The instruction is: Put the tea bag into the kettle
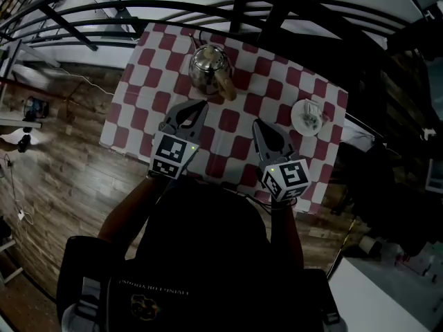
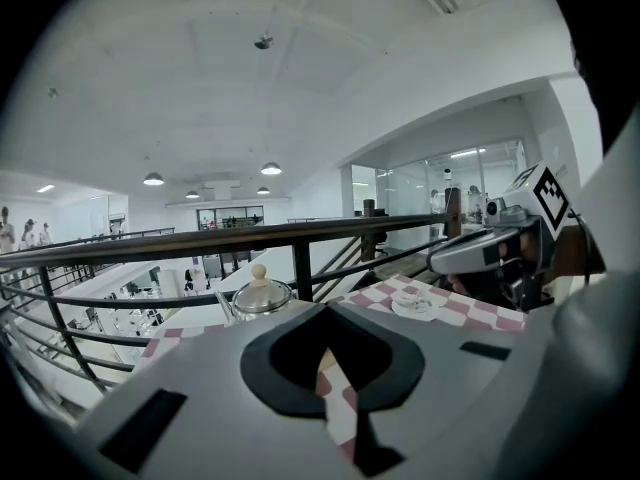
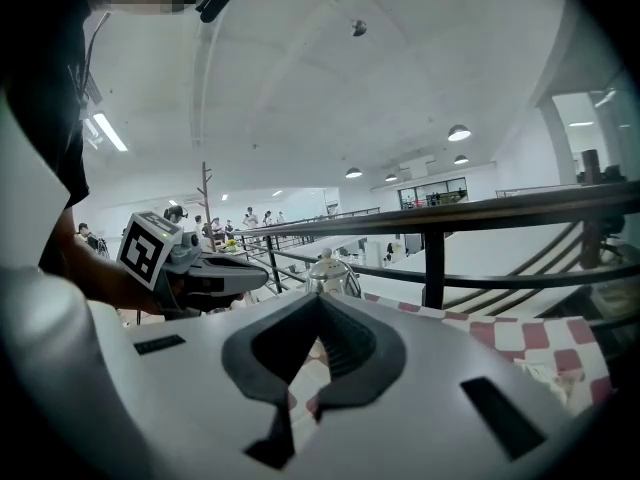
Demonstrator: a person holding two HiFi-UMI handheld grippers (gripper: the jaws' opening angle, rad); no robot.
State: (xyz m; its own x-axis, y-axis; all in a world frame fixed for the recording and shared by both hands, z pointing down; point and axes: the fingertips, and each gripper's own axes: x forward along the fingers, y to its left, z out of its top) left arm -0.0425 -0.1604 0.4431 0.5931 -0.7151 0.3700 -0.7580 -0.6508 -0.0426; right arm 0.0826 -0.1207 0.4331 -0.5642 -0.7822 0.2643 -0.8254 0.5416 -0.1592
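Closed, empty jaws on left gripper point(image 1: 201, 105) and right gripper point(image 1: 257, 124), above red-white checked table point(image 1: 138, 120). Glass kettle point(image 1: 208, 71), metal lid, pale knob, ahead of left fingertips. Tea bag point(image 1: 313, 116), pale, possibly crumpled, on white saucer point(image 1: 295, 116) right of right fingertips.

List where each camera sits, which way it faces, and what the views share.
Head view: on the person's head, looking steeply down on the checkered table, kettle and saucer; arms, left gripper and right gripper show.
Left gripper view: on the left gripper, looking along its shut jaws toward the railing; right gripper at right.
Right gripper view: on the right gripper, also facing the railing; left gripper at left.
Shared: kettle in all three.
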